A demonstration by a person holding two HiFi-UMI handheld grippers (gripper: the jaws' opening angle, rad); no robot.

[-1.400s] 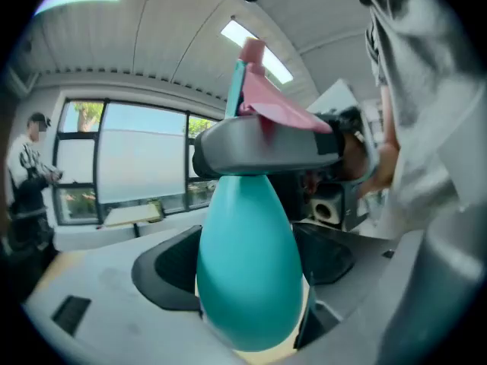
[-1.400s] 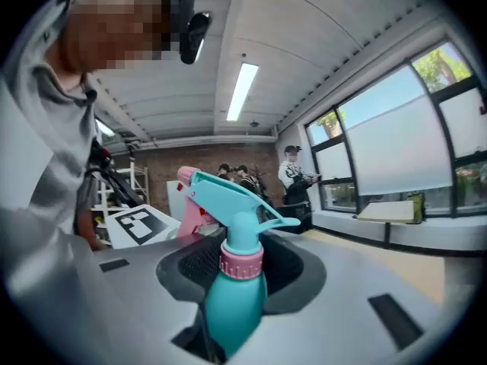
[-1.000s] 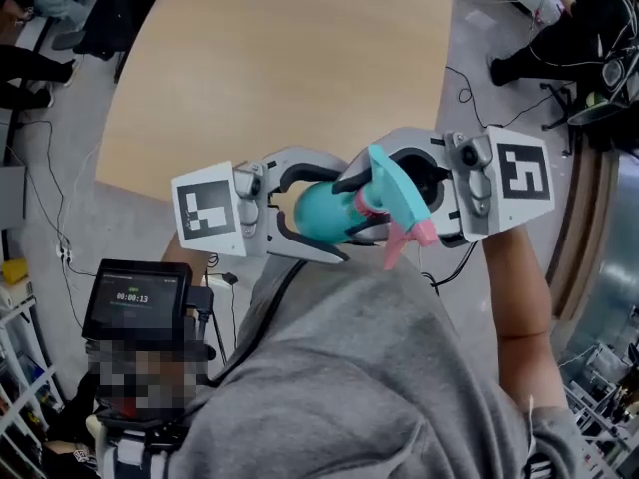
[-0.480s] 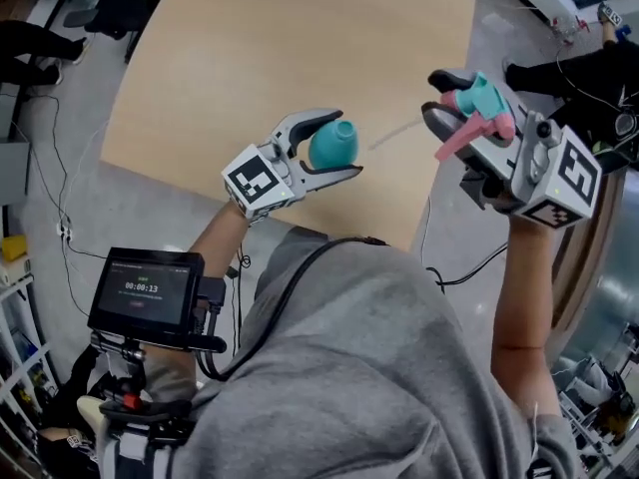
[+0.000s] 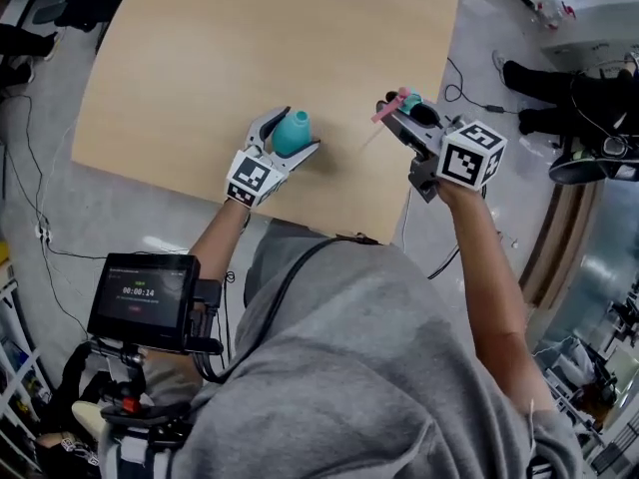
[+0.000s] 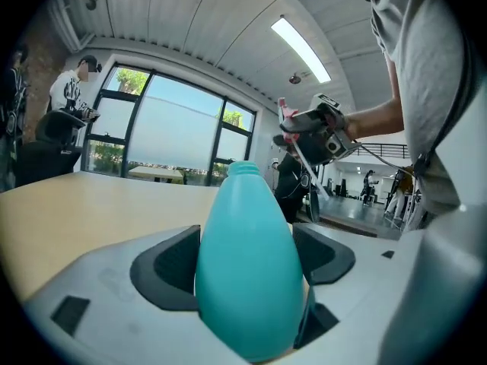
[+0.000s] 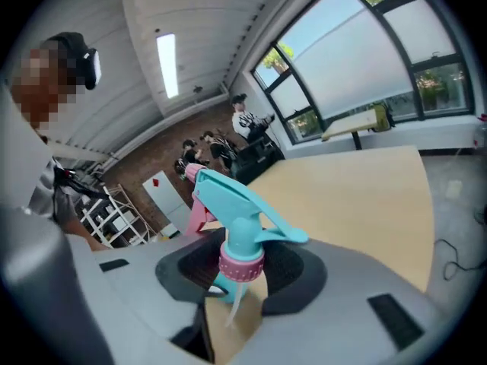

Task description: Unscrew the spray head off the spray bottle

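A broad wooden table (image 5: 200, 58) lies before the person in a grey sweatshirt (image 5: 379, 367). Above its near edge the left gripper (image 5: 292, 136) is clamped round the teal spray bottle (image 6: 247, 265), whose neck is bare. Well apart from it, by the table's right edge, the right gripper (image 5: 404, 111) grasps the teal-and-pink spray head (image 7: 242, 219), already off, with its dip tube trailing below.

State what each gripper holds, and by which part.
Left gripper: the teal bottle, by its body. Right gripper: the detached spray head, around its pink collar.
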